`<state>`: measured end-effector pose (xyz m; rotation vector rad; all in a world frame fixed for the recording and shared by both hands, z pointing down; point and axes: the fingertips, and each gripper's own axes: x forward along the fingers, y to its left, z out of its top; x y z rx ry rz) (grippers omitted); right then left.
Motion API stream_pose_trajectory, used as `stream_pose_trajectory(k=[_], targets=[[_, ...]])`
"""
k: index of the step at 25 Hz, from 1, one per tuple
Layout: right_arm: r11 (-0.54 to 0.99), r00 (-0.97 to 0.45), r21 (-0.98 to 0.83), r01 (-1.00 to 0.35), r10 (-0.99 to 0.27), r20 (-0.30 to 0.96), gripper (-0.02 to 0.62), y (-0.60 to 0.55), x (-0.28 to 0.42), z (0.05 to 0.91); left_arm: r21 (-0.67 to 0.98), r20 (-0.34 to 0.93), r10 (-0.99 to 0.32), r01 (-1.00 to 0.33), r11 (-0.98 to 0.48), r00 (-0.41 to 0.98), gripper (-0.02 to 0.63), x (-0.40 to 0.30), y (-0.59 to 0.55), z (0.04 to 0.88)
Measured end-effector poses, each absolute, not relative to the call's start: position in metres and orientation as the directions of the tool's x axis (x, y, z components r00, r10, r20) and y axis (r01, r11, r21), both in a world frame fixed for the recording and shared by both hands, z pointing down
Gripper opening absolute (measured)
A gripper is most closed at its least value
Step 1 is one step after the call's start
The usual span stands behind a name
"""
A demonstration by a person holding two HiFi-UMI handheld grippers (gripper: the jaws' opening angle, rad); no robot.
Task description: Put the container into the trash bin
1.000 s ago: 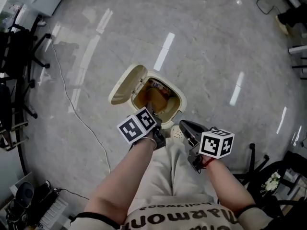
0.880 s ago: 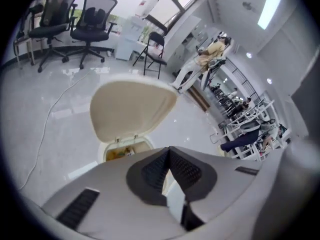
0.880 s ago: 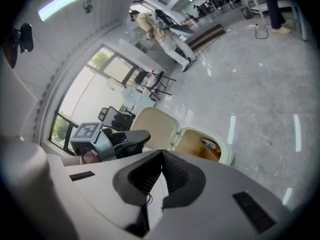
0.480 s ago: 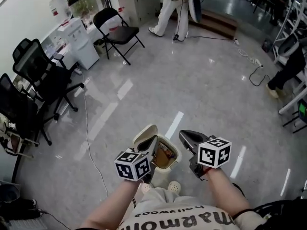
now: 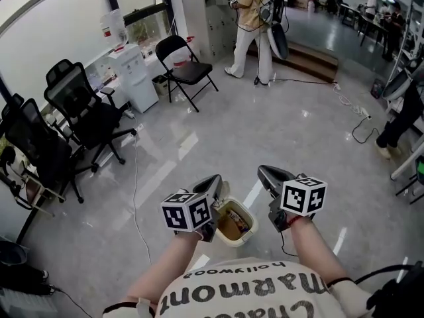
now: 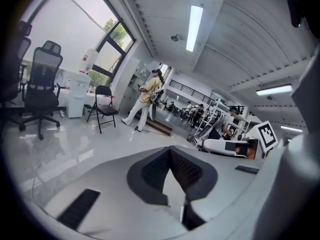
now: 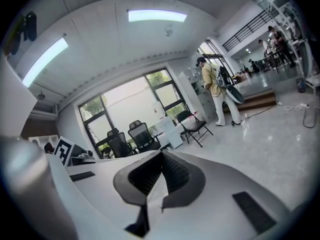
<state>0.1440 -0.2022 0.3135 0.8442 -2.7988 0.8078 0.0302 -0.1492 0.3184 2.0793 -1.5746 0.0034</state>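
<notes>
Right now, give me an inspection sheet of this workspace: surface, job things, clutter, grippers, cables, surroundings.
Surface: glossy grey floor.
Job's things: bin on the floor, open, with brownish contents; the container can't be told apart from them.
Clutter: nothing seen.
Grippers: left gripper and right gripper raised, either side of the bin in the head view; fingers shut, nothing between them.
Cables: white cable along the floor at left; black cable at right.
Surroundings: office chairs, folding chair, water dispenser, a person standing far off.
</notes>
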Motion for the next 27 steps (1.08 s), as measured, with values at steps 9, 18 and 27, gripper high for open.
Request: stream_pose_trajectory(k=[9,18,27], targets=[[0.692,-0.821,-0.442,-0.570,-0.500,0.275,0.002,-0.207,0.148,0.317,0.383,0.306,-0.893,-0.902,-0.202,0.330,0.028,0.024,-0.154,0.310],[0.685,-0.804,-0.422,-0.594,-0.521,0.286,0.002,-0.228,0.152,0.318,0.373,0.269,-0.903,-0.901,-0.222,0.334,0.028,0.026,-0.180,0.297],[0.695,-0.807,-0.412,-0.590,-0.513,0.292,0.002,-0.239,0.156,0.321,0.358,0.278,-0.905,-0.909,-0.213,0.322,0.028,0.029,-0.188,0.301]])
